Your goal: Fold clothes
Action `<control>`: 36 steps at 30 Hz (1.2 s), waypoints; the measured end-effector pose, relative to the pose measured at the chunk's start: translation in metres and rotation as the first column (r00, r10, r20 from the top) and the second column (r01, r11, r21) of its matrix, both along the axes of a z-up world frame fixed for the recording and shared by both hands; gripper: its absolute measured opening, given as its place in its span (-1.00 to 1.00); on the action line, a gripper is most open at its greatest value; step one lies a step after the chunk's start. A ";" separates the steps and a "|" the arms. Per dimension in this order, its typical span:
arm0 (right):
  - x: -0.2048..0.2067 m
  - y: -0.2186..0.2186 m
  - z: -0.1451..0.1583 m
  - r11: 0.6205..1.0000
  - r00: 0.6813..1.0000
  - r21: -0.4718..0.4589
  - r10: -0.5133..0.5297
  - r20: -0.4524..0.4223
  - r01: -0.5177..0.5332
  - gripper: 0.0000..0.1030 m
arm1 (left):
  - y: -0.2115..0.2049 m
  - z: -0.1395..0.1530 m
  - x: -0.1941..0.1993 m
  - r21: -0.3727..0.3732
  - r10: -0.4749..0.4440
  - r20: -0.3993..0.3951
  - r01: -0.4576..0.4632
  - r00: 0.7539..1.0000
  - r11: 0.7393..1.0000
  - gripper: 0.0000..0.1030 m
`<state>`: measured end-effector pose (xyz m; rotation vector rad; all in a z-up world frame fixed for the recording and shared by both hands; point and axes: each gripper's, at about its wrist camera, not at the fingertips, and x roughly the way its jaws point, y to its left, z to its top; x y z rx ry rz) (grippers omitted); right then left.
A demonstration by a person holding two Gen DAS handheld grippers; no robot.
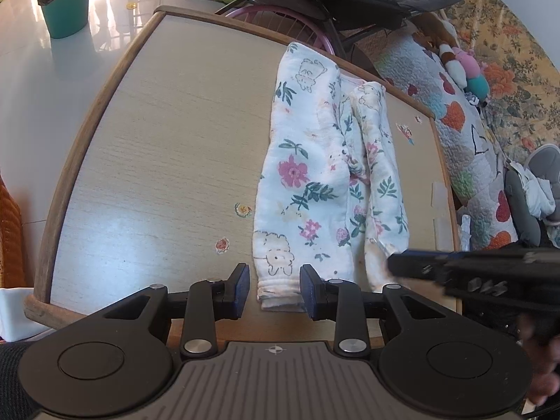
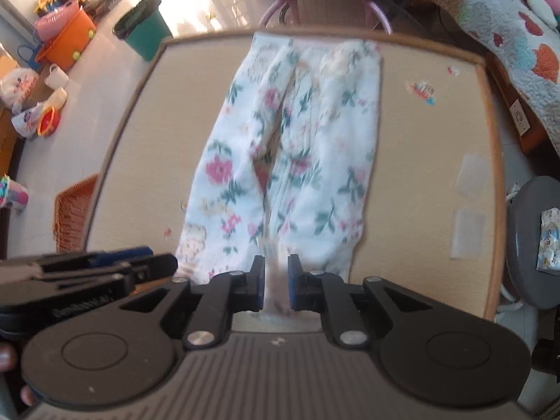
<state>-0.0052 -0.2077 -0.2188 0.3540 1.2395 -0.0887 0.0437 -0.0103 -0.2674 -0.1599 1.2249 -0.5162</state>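
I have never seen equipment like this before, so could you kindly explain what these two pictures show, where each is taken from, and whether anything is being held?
There is no robot here. A person holds a two-finger gripper in each hand, and a wide-angle camera on each one looks forward along its fingers. One picture comes from the left gripper, the other from the right gripper; each gripper also appears at the edge of the other's picture.

On the table lies a white flowered garment, folded lengthwise into a long strip. Small stickers dot the tabletop.

The left gripper stands open with the garment's near cuff between its fingers, which do not press on it. The right gripper's fingers stand slightly apart with cloth between them. That picture is blurred, but they do not seem to pinch it.
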 end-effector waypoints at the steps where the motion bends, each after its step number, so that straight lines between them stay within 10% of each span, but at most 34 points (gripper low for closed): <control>1: 0.002 -0.003 0.006 1.000 1.000 0.000 -0.002 0.014 0.002 -0.65 | 0.000 0.001 0.001 -0.001 0.001 0.000 -0.001 1.000 1.000 -0.32; 25: 0.084 -0.026 -0.047 0.986 0.993 -0.139 -0.103 -0.057 0.094 -0.82 | 0.003 -0.001 0.009 0.019 0.007 -0.008 -0.007 1.000 1.000 -0.20; 36: 0.074 -0.024 -0.023 0.995 0.997 -0.076 -0.062 0.044 0.065 -0.97 | 0.001 -0.003 0.010 0.015 0.012 -0.007 -0.012 1.000 1.000 -0.20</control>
